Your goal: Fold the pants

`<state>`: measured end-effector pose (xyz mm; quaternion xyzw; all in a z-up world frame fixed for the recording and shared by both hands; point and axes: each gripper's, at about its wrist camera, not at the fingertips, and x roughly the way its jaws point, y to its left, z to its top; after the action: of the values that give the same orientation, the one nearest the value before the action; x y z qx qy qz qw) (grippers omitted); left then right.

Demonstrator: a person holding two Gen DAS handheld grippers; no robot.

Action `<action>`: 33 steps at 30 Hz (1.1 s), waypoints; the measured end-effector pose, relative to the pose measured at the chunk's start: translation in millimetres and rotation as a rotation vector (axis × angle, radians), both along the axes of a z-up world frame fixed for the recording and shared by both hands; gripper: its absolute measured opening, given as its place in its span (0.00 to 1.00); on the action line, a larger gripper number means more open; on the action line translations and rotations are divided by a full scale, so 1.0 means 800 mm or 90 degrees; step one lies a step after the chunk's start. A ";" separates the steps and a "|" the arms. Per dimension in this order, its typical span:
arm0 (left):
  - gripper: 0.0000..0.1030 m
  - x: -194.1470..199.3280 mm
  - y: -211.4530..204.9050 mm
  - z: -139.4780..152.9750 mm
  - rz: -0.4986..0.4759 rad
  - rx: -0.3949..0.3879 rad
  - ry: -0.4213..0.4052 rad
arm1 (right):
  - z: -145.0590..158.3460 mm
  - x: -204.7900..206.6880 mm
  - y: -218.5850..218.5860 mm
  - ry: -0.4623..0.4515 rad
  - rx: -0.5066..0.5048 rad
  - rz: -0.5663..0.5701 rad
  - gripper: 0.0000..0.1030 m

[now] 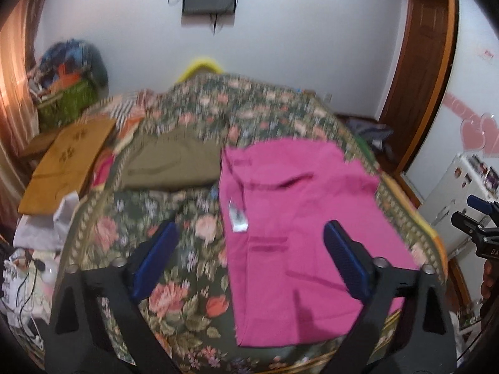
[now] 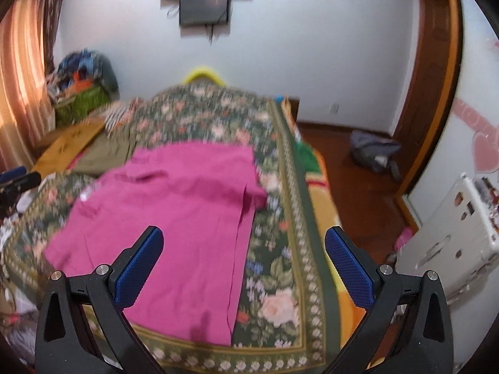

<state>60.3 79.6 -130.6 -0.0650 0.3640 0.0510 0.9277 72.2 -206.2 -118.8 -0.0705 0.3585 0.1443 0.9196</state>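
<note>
Only left view shows olive garment [image 1: 170,162], pink pants [image 1: 299,218], white tag [image 1: 237,216]

Bed [image 1: 174,218] is covered w/ a green floral spread [image 2: 274,280]. Pink pants [image 1: 299,218], partly folded, are laid flat on the spread, toward its near right side. Olive garment [image 1: 171,165] is laid folded beside the pants, farther back on the left. Tan flat piece [image 1: 68,168] is seen at the left edge.

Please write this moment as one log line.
left claw: open, empty | right claw: open, empty | pink pants: flat on floral bedspread
</note>
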 end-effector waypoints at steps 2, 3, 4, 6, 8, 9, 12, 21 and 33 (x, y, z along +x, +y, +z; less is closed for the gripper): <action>0.84 0.002 0.003 -0.019 -0.004 -0.009 0.027 | -0.013 0.002 0.001 0.027 -0.009 0.004 0.91; 0.81 0.002 0.004 -0.028 -0.007 -0.016 0.039 | -0.022 0.004 -0.001 0.044 -0.013 0.007 0.88; 0.79 0.001 0.005 -0.035 -0.010 -0.023 0.053 | -0.032 0.006 -0.003 0.059 -0.011 0.009 0.88; 0.74 0.001 0.003 -0.049 -0.017 -0.030 0.075 | -0.043 0.009 -0.005 0.084 0.000 0.012 0.83; 0.71 0.000 0.001 -0.062 -0.023 -0.034 0.094 | -0.057 0.010 -0.007 0.117 0.012 0.018 0.76; 0.68 0.000 0.001 -0.067 -0.027 -0.036 0.103 | -0.062 0.010 -0.007 0.124 0.015 0.018 0.75; 0.61 -0.002 0.000 -0.084 -0.032 -0.043 0.130 | -0.079 0.011 -0.009 0.158 0.030 0.019 0.74; 0.41 -0.002 0.004 -0.104 -0.055 -0.087 0.151 | -0.109 0.014 -0.016 0.241 0.122 0.039 0.52; 0.11 -0.011 0.003 -0.100 -0.065 -0.051 0.154 | -0.107 0.007 -0.012 0.237 0.131 0.069 0.15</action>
<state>51.2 82.3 -210.4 -0.0771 0.4776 -0.0032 0.8752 77.8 -215.7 -204.4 0.0321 0.5013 0.2401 0.8307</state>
